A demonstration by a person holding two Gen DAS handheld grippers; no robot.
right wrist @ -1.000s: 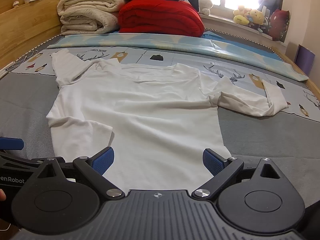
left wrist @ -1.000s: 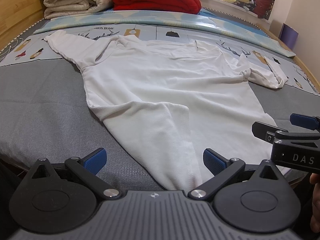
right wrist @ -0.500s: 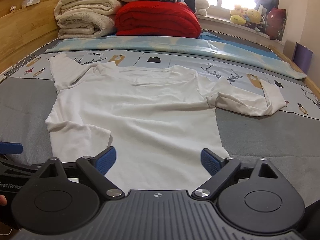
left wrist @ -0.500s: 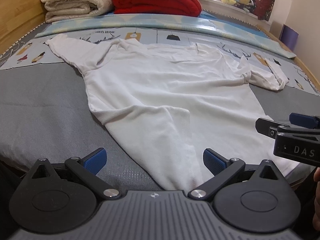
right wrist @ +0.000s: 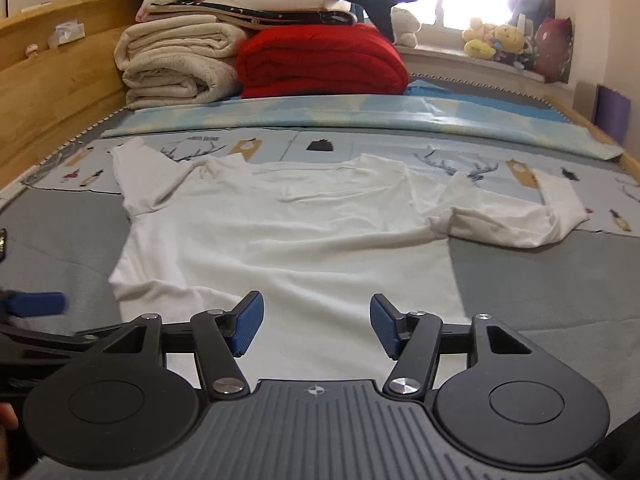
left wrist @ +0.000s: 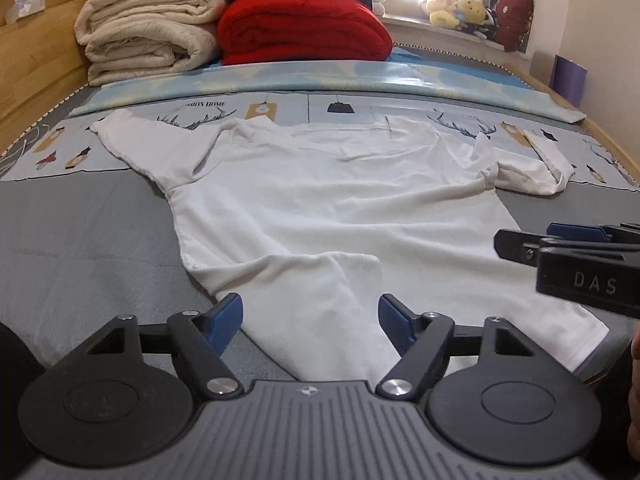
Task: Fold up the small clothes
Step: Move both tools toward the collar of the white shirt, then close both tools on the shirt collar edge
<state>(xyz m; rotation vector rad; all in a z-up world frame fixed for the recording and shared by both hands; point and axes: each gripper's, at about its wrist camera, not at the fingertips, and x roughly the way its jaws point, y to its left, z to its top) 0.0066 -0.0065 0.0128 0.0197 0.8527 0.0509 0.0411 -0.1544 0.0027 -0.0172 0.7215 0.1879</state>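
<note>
The soft, limp white long-sleeved cotton shirt (left wrist: 320, 208) lies spread on the bed just ahead of both closing, still-parted hand-held grippers, left (left wrist: 310, 318) and right (right wrist: 316, 322), best pinched at its near hem.

Left tongs (left wrist: 310, 318) and right tongs (right wrist: 316, 326) are side by side at the near edge of the bed, both angled downward. Both sets of jaws are closing, blue pads not yet pressing anything.

The white shirt's (left wrist: 320, 208) near hem is hiding behind the left gripper (left wrist: 310, 322); the right gripper (left wrist: 576, 256) is getting cropped at the frame edge.
</note>
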